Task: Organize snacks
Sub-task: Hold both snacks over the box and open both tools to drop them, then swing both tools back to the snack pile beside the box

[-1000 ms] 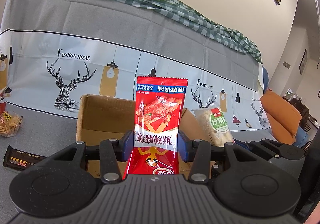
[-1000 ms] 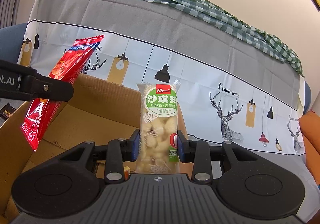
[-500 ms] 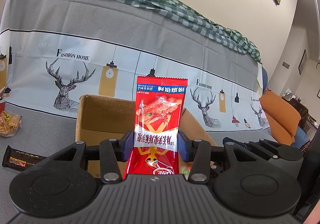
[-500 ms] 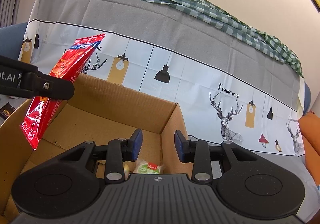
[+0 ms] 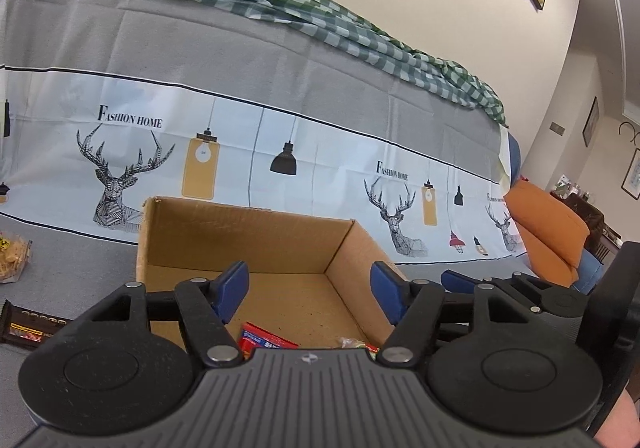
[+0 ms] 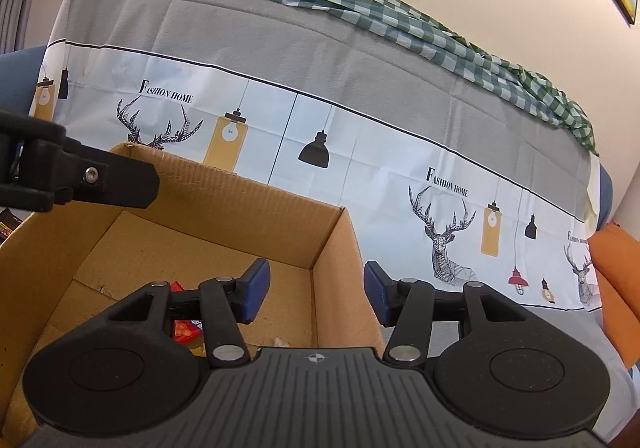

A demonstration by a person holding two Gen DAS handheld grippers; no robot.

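Brown cardboard box, red snack pkt inside; grey/white deer-print cloth, green-check cloth, blue fingers.

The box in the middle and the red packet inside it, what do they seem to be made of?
The box looks like plain brown corrugated cardboard with a matte finish: its top edge is rough and its walls show faint ribbing. The red packet appears to be glossy printed plastic film, though only a corner shows.
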